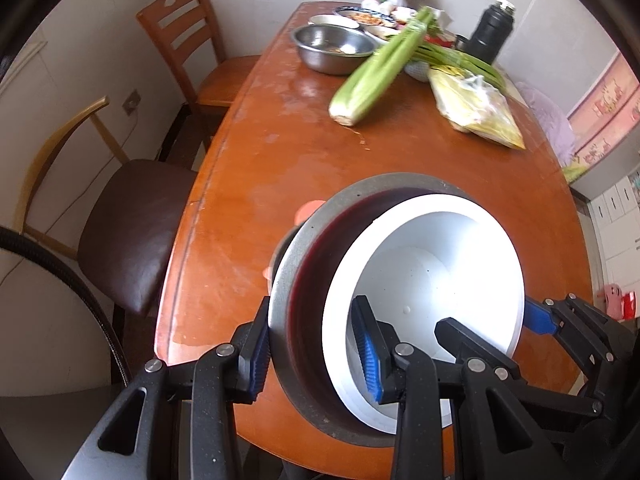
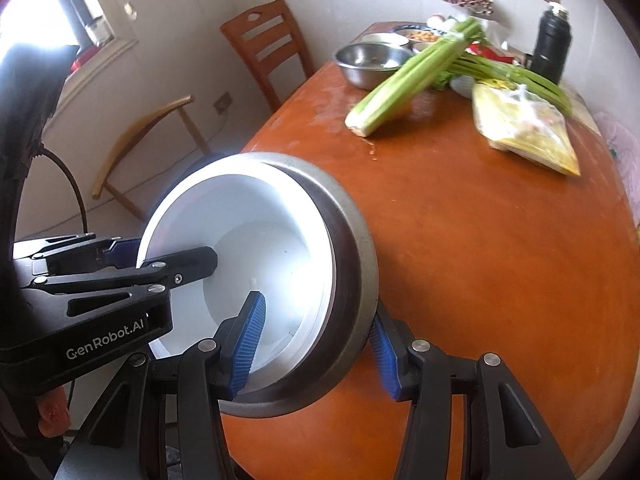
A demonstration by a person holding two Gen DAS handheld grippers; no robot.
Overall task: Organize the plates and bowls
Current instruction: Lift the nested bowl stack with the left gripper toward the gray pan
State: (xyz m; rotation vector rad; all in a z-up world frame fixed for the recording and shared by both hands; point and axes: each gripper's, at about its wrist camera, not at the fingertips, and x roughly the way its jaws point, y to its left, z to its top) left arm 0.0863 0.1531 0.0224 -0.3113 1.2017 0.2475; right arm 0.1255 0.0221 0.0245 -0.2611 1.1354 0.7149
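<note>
A grey bowl with a dark red inside holds a white bowl nested in it. The stack hangs tilted above the near end of the wooden table. My left gripper is shut on the stack's near-left rim, one blue pad outside the grey wall and one inside the white bowl. My right gripper clamps the opposite rim. In the right wrist view the right gripper pinches both rims of the grey bowl and white bowl, while the left gripper grips the far-left rim.
A celery bunch, a steel bowl, a yellow bag and a black flask lie on the table's far half, with several dishes behind. Two chairs stand along the left edge.
</note>
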